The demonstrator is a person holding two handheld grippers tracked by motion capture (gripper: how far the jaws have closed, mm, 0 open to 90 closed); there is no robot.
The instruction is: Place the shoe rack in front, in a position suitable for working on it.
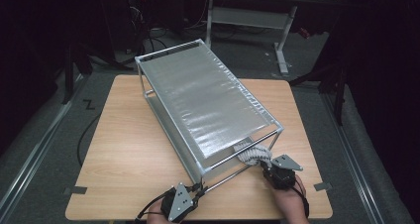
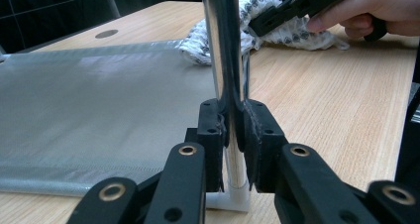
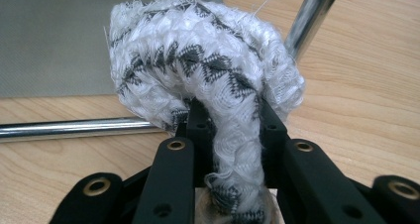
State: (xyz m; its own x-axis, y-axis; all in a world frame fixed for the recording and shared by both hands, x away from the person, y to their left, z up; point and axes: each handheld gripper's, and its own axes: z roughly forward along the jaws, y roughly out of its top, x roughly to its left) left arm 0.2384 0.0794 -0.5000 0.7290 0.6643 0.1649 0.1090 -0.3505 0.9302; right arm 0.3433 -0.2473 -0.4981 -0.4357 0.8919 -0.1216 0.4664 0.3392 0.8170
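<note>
High view: a two-tier metal rack (image 1: 208, 102) stands diagonally on the wooden table (image 1: 124, 149), its long axis running from the far left toward the near right. The rack's near end reaches close to the table's front edge. Open tabletop lies to the rack's left; a narrower strip of bare wood lies to its right, out to the table's right edge.

The left gripper (image 1: 190, 196) sits at the near left corner of the rack. In the left gripper view, its jaws are pressed onto the upright chrome post (image 2: 229, 60), one pad on each side of the tube, just above the post's white foot (image 2: 233, 199). The lower shelf (image 2: 99, 115) stretches away to the left of the post; bare wood lies to the right.

The right gripper (image 1: 265, 167) is at the near right corner of the rack, with the hand (image 1: 292, 204) behind it near the table's front edge. In the right gripper view, its jaws pinch a white cloth (image 3: 208, 75) with a grey zigzag pattern; the cloth bunches above the jaws. A horizontal chrome rail (image 3: 74, 129) runs in from the left behind the cloth, and a second chrome tube (image 3: 312, 16) rises at upper right. Whether the cloth touches either tube cannot be told.
</note>
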